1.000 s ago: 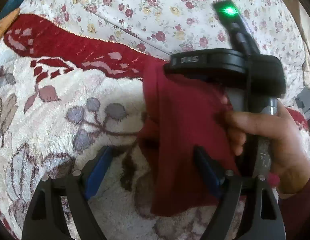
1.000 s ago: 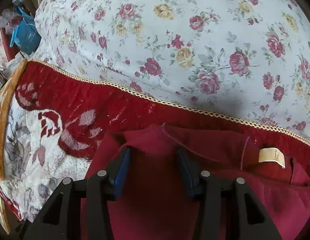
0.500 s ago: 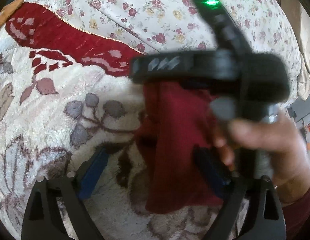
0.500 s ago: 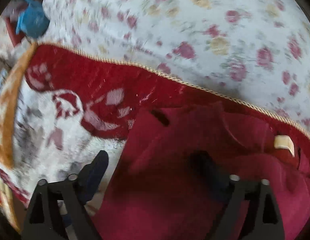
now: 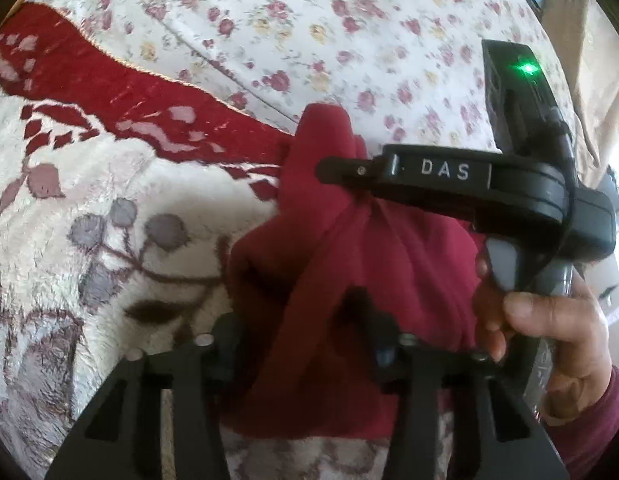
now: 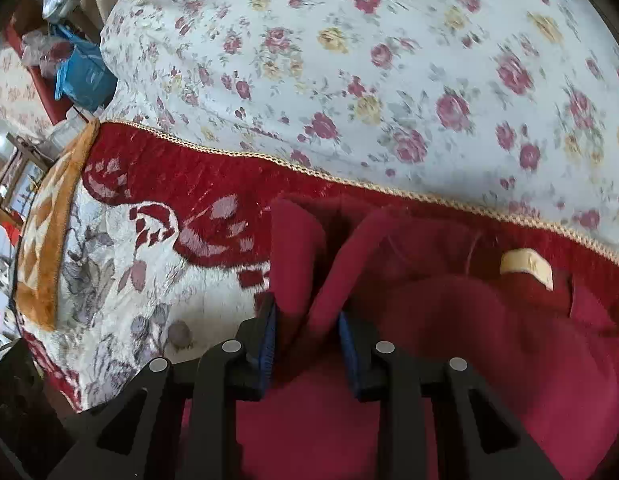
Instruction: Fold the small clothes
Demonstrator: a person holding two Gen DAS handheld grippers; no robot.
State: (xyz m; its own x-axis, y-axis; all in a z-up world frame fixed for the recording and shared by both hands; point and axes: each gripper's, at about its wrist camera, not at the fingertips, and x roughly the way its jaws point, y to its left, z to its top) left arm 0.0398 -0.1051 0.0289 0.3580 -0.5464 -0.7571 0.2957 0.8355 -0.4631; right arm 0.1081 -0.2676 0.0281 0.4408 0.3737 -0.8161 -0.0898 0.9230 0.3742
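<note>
The red garment (image 5: 349, 280) hides most of the left gripper's fingers (image 5: 225, 340), and its lower part runs off frame.

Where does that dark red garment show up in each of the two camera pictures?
Left wrist view: the dark red fabric garment bunches at centre, rising from the lower middle.
Right wrist view: it fills the lower right, its cream label toward the right.
Shared landmark: the red blanket border with gold cord trim.

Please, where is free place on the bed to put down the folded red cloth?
Free: the floral sheet beyond the gold-edged red border, and the cream plush blanket left of the red garment. Crowded: around the garment, where the left gripper and right gripper are closing on its folds.
</note>
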